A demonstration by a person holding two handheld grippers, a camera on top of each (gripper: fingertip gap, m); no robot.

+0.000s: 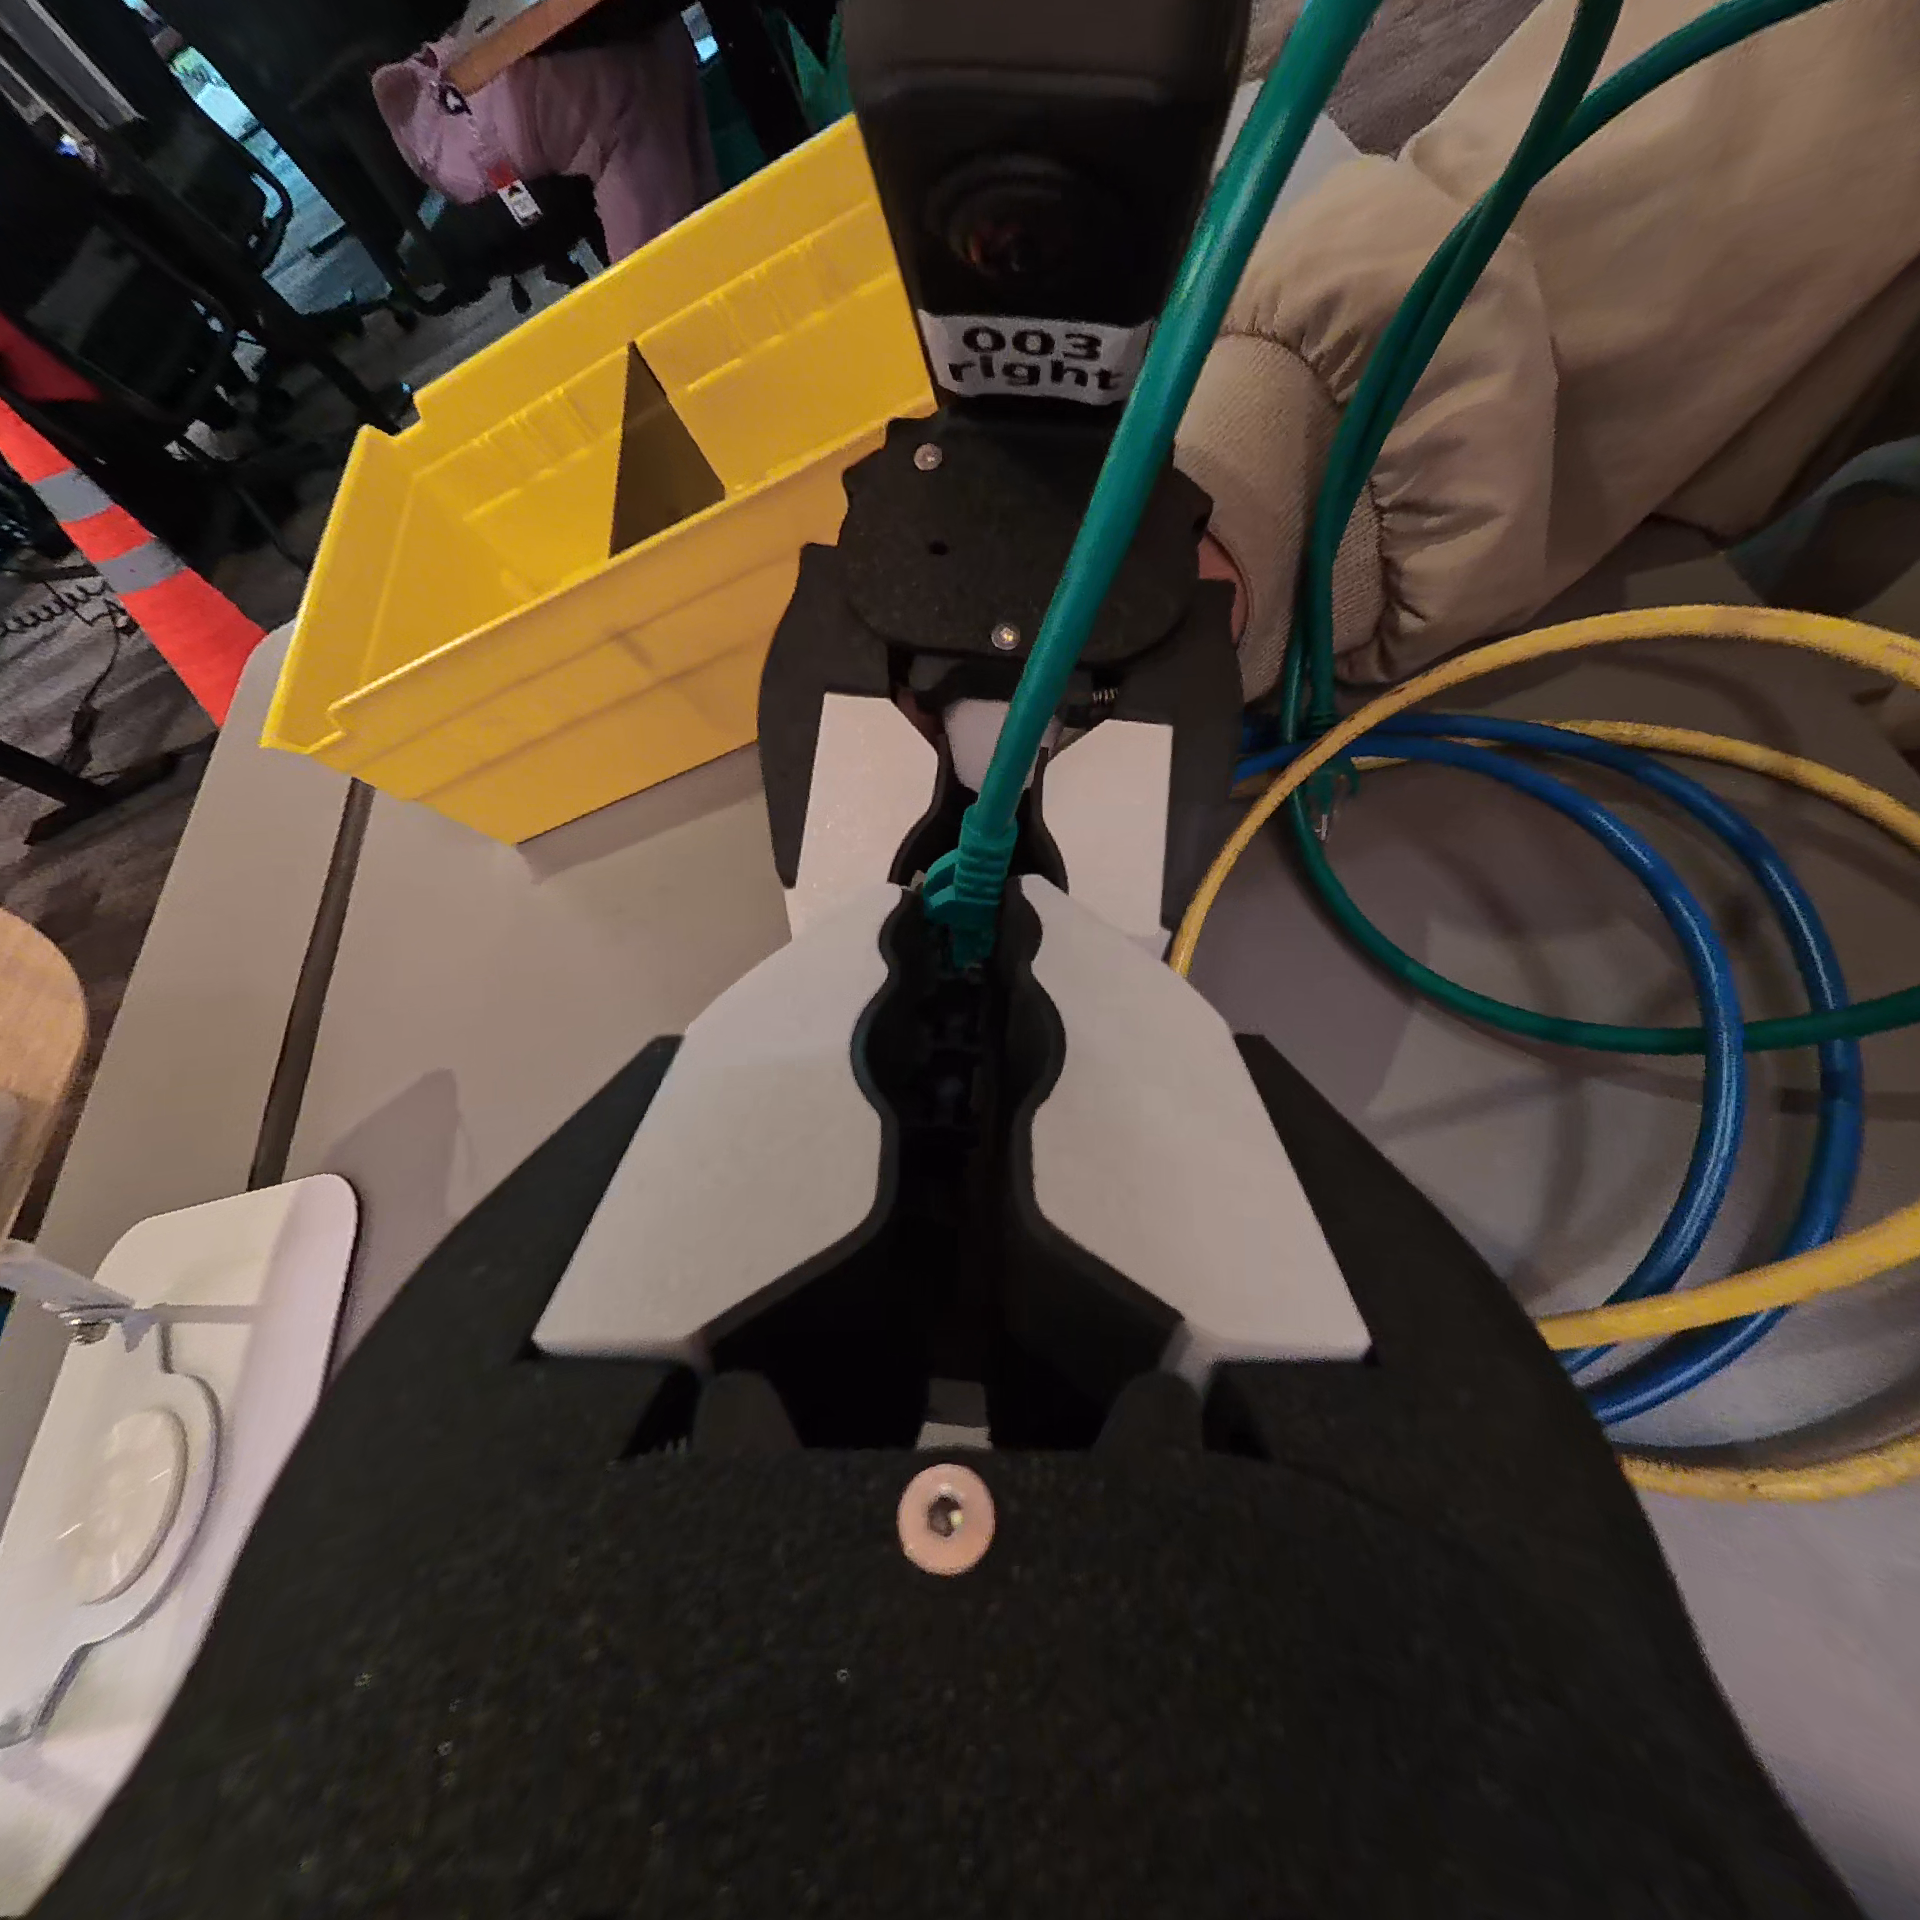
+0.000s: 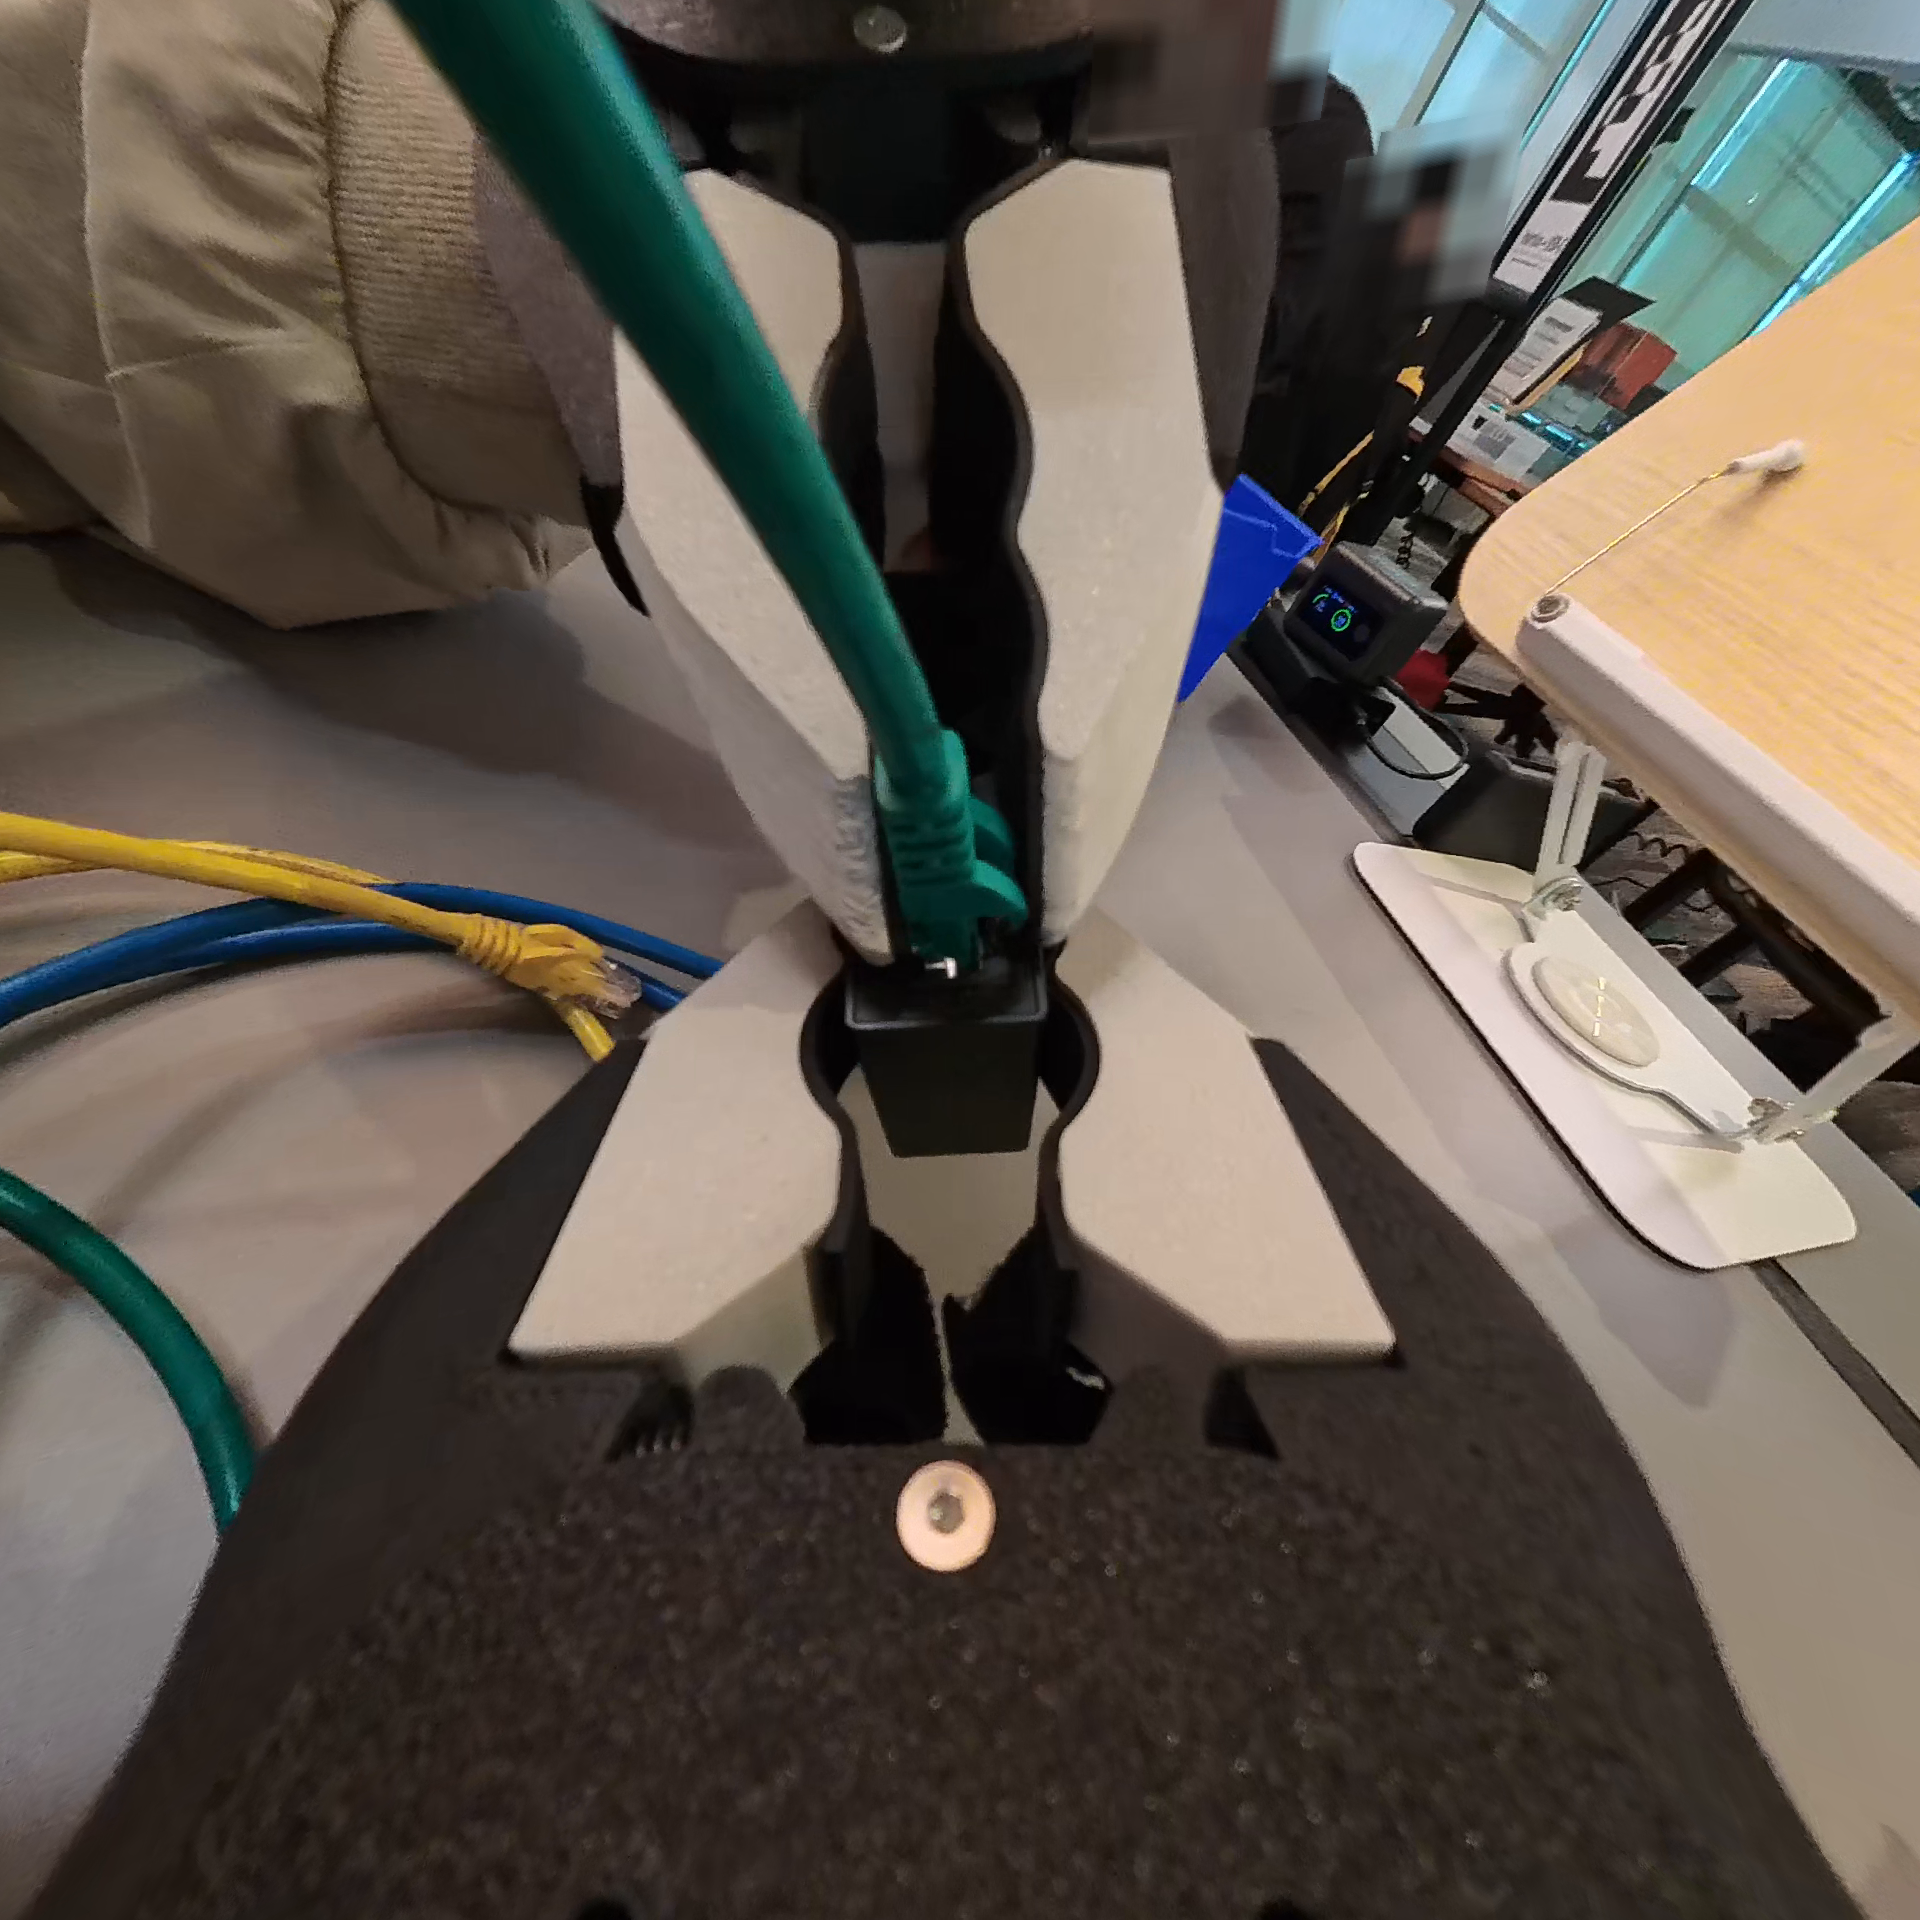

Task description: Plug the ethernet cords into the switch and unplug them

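In the right wrist view my right gripper (image 2: 940, 987) is shut on a small black switch box (image 2: 951, 1081), held in the notch between its white fingers. My left gripper (image 2: 956, 925) comes in from the far side. It is shut on the green ethernet plug (image 2: 930, 852), whose tip sits at the box's top port. In the left wrist view my left gripper (image 1: 961, 920) pinches the same green plug (image 1: 971, 883) at its tips, and the right gripper (image 1: 982, 857) faces it. The box is hidden there. The green cord (image 1: 1122, 468) rises up and away.
Blue (image 1: 1704, 935), yellow (image 1: 1455, 665) and green cords lie coiled on the grey table (image 1: 520, 987), with a loose yellow plug (image 2: 561, 961). A yellow bin (image 1: 582, 582) stands behind. A white stand base (image 2: 1600, 1091) under a wooden board (image 2: 1714, 520) is close by. A beige puffy sleeve (image 1: 1507, 364) is nearby. About 6 cm separates my left fingertips from my right.
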